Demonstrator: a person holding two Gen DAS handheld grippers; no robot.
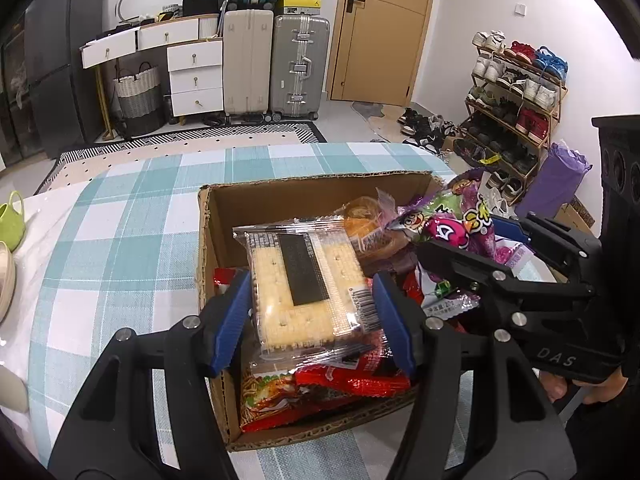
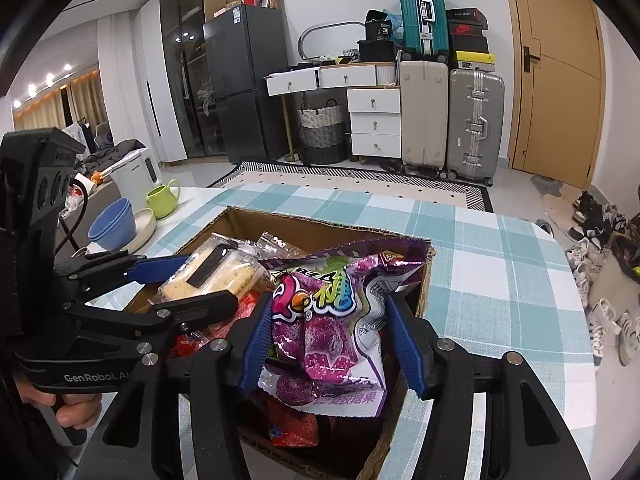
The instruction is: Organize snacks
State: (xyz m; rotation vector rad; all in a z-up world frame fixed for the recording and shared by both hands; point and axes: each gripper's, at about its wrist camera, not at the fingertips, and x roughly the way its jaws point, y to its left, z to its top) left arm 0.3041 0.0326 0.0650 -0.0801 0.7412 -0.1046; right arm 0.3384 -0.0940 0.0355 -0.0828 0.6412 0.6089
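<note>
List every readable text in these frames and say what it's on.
"DAS": right gripper, on its body.
"GenRobot.AI": left gripper, on its body.
"36": black bag.
"20g": snack packet.
Candy bag lettering and cracker pack barcode digits: too small or blurred to read.

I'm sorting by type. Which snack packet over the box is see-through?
The cracker packet between the left hand-held gripper's blue pads: clear wrap showing pale crackers. The candy bag is opaque purple.
</note>
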